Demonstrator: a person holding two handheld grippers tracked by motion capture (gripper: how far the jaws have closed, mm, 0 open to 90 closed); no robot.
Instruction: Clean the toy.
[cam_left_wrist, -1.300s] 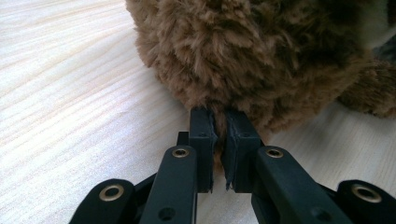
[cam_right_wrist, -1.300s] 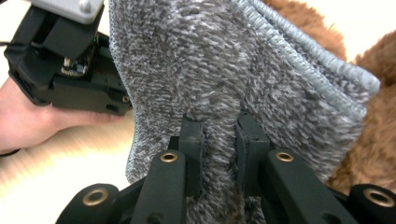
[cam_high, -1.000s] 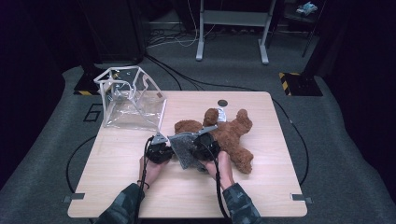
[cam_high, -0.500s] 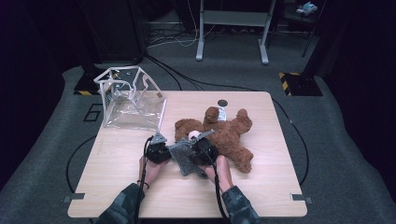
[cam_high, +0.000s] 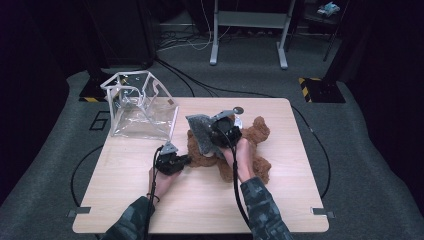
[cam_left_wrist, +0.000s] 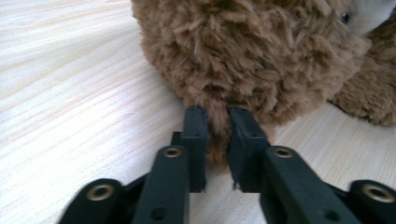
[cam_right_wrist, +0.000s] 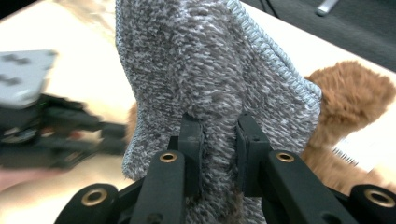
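Table (cam_high: 150, 200), light wood, seen from the high view: brown teddy bear (cam_high: 250, 150) lies at mid-table, a bit toward the right side. Clear plastic box (cam_high: 142, 107) w/ white edges sits at the far left corner, well apart from the bear. Left gripper (cam_high: 184, 160) is low at the bear's near-left edge, tips at the fur. Right gripper (cam_high: 212, 135) is above the bear, w/ a grey knitted cloth (cam_high: 200, 132) hanging from it over the bear's body.

Left gripper view: left gripper (cam_left_wrist: 216, 116) has a tuft of the bear's (cam_left_wrist: 252, 51) fur between its tips; jaws have just been opening a little, narrow gap, pads look barely on the fur. Bear rests on the tabletop (cam_left_wrist: 70, 93).

Right gripper view: right gripper (cam_right_wrist: 217, 126) is clamped on a fold of the grey cloth (cam_right_wrist: 205, 65), which stands up past the jaws. Bear's fur (cam_right_wrist: 350, 93) is beyond it at right, left gripper (cam_right_wrist: 56, 126) blurred at left.
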